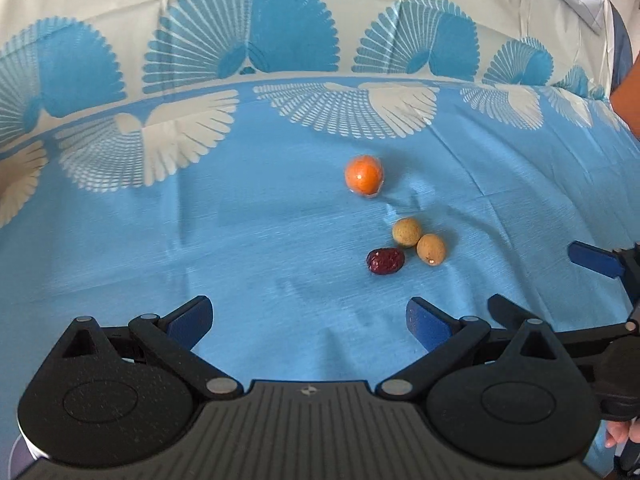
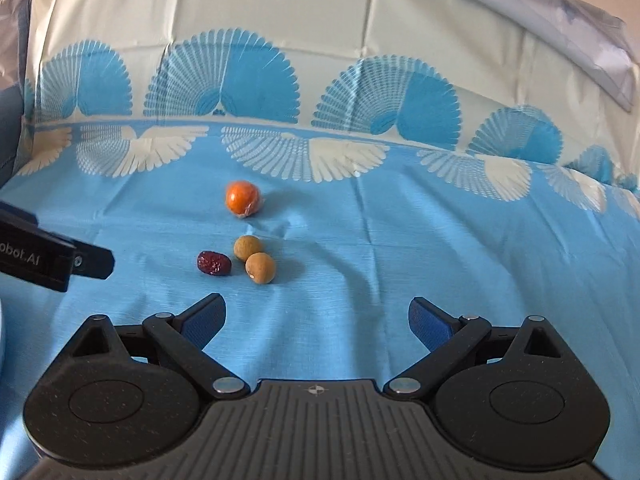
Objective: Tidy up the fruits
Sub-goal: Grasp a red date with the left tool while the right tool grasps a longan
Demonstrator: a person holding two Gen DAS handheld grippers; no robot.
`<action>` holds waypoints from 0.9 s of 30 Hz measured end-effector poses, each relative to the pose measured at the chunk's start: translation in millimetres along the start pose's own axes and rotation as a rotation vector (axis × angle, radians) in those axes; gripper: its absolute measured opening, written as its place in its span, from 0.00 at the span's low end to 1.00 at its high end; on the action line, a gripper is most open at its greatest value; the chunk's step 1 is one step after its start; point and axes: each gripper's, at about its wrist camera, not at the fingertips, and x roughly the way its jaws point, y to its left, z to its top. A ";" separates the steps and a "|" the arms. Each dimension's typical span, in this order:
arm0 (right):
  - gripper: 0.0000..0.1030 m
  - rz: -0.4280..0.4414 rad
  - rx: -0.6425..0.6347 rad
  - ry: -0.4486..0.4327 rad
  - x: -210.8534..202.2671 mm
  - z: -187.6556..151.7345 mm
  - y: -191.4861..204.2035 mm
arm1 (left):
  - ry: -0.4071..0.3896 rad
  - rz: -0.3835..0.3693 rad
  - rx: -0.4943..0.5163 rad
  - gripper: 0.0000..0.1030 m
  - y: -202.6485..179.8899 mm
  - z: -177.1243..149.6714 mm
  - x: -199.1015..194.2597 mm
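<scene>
Blue patterned cloth carries your orange fruit, two tan longans and red date, clustered ahead. Both your left gripper and right gripper hover spread and empty, ready to choose one.

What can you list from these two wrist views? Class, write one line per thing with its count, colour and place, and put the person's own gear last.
orange fruit: one, orange, in a clear wrap, farthest from the grippers on the cloth.
tan round fruits: two, tan, touching each other, nearer than the orange fruit.
dried red fruit: one, dark red and wrinkled, beside the tan pair.
cloth: one, blue with white and blue fan shapes, spread under everything.
white sheet: one, creased, behind the cloth.
left gripper: one, black with blue pads, open, empty, above the cloth.
right gripper: one, black with blue pads, open, empty, beside the left one.
</scene>
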 end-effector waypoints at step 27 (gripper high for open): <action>0.25 0.145 0.074 -0.078 11.9 -29.4 -26.2 | -0.013 -0.264 0.111 0.05 -5.8 4.2 15.1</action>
